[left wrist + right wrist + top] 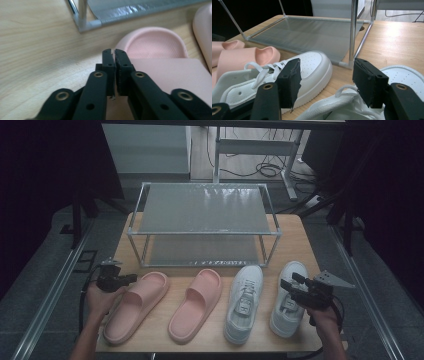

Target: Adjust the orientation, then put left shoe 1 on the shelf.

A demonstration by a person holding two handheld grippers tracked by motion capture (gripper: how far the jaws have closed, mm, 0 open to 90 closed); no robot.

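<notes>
Left gripper (114,53) nearly closed over pink slipper (160,47) (unbranded)

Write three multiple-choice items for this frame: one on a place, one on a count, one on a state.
1. Where does the left tool hover?
A. over the rack
B. at the leftmost pink slipper
C. at a sneaker

2. How many shoes lie on the table?
A. two
B. three
C. four

3. How do the right tool's jaws stand?
A. wide apart
B. shut
C. clamped on a lace

Key: 1 B, its jaws sit over that slipper's strap; 2 C, two pink slippers and two white sneakers; 3 A, a wide gap shows between the pads.
</notes>
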